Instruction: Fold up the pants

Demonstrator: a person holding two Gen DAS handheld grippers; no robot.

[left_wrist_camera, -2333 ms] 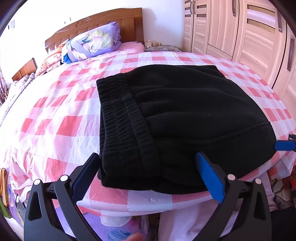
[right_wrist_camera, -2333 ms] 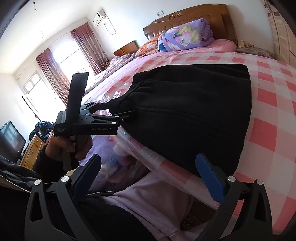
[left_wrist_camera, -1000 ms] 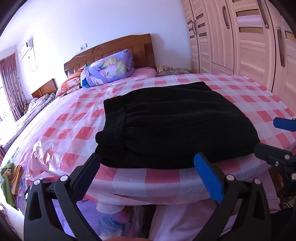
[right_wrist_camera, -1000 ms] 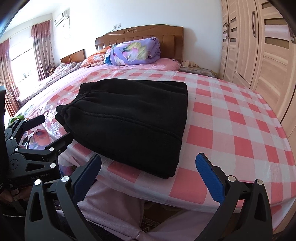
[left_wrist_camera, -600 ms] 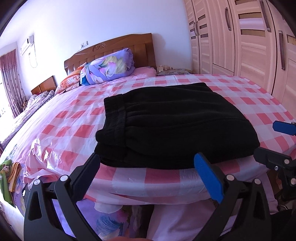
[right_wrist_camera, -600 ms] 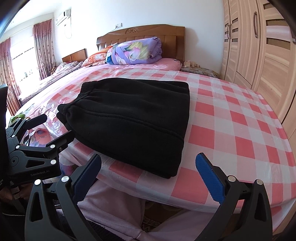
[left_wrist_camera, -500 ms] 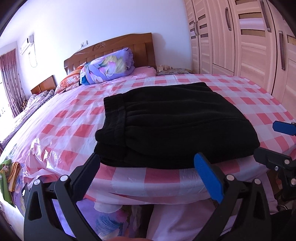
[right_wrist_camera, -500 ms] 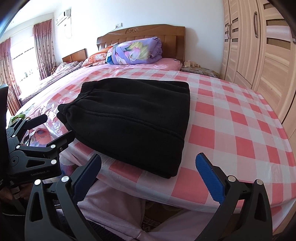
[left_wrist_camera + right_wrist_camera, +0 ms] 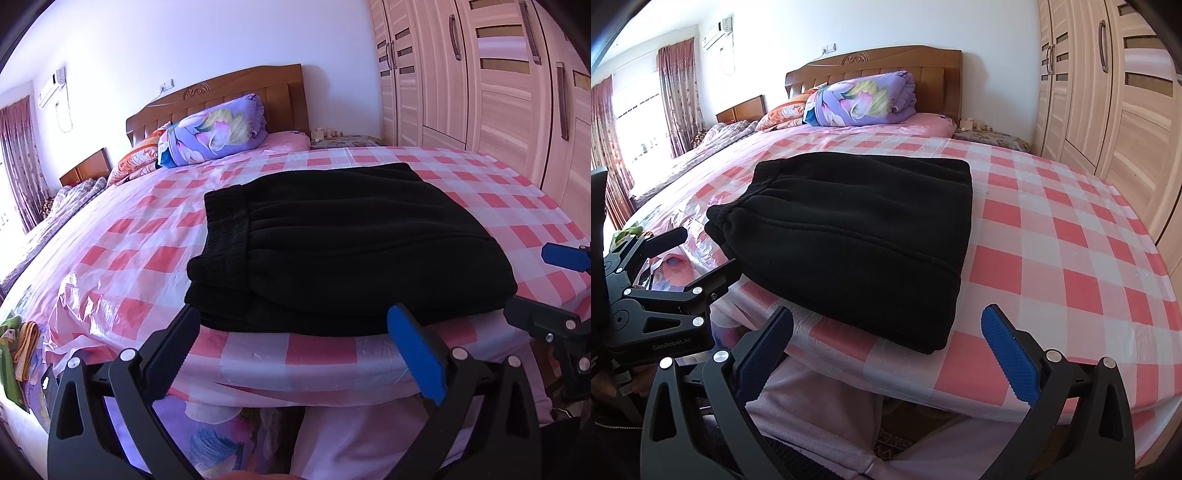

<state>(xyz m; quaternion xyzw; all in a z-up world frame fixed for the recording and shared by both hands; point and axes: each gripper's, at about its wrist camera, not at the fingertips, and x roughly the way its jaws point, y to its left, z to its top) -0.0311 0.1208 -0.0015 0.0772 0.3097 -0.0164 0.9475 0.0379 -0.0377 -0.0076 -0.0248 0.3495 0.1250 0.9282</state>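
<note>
The black pants [image 9: 343,243] lie folded into a flat rectangle on the pink-checked bed [image 9: 122,258], near its front edge, waistband to the left. They also show in the right wrist view [image 9: 857,229]. My left gripper [image 9: 295,336] is open and empty, held just off the bed's front edge below the pants. My right gripper [image 9: 886,339] is open and empty, held off the edge near the pants' right front corner. Each gripper shows in the other's view: the left one [image 9: 679,254], the right one [image 9: 546,288].
A wooden headboard [image 9: 221,99] and a purple floral quilt roll [image 9: 214,133] stand at the far end of the bed. Wardrobe doors [image 9: 498,85] line the right side. A second bed and curtains [image 9: 676,96] are at the left. My pale-trousered legs [image 9: 820,413] are below the bed edge.
Both grippers have drawn back and lowered from the pants since the earliest frames. Over the last second the views have hardly shifted.
</note>
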